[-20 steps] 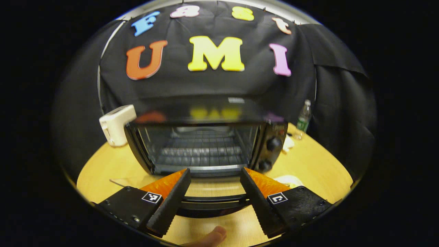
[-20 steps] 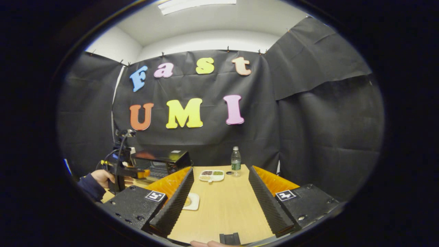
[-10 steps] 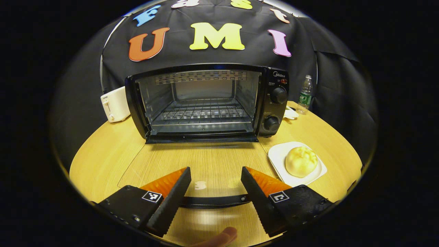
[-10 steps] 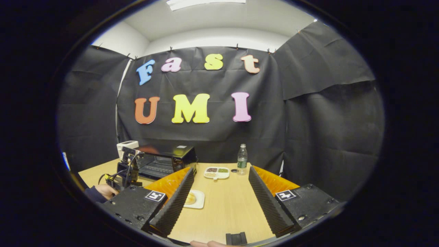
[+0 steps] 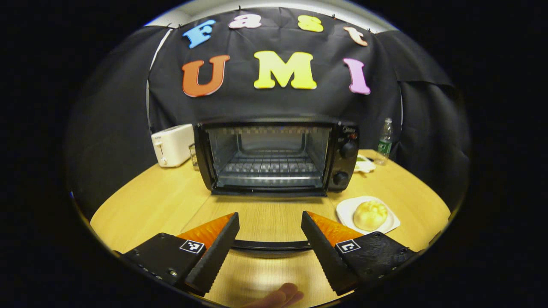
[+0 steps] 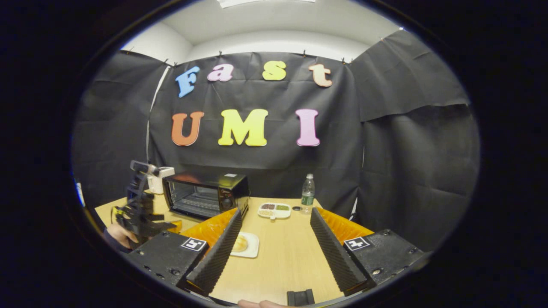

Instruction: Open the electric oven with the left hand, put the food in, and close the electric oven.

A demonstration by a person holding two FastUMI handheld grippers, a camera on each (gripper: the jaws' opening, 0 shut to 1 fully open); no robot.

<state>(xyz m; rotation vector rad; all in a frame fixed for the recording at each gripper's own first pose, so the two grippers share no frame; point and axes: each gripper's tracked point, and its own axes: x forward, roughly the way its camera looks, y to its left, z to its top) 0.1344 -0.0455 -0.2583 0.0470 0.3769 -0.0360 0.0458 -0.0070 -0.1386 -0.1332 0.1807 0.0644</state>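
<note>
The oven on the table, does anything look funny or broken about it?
Nothing looks broken. The black electric oven stands square on the wooden table with its glass door folded down flat and its wire rack level and bare. The yellow bun sits whole on its white square plate beside it. Nothing spilled.

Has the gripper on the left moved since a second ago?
Yes. In the left gripper view, the oven looks smaller and farther off than before, so the left gripper has pulled back from it, jaws open over the lowered door.

Table [image 5: 162,201] carries the oven [image 5: 274,156]; toaster [image 5: 172,144] left of it, bun plate [image 5: 347,208] and bottle [image 5: 385,136] right.
</note>
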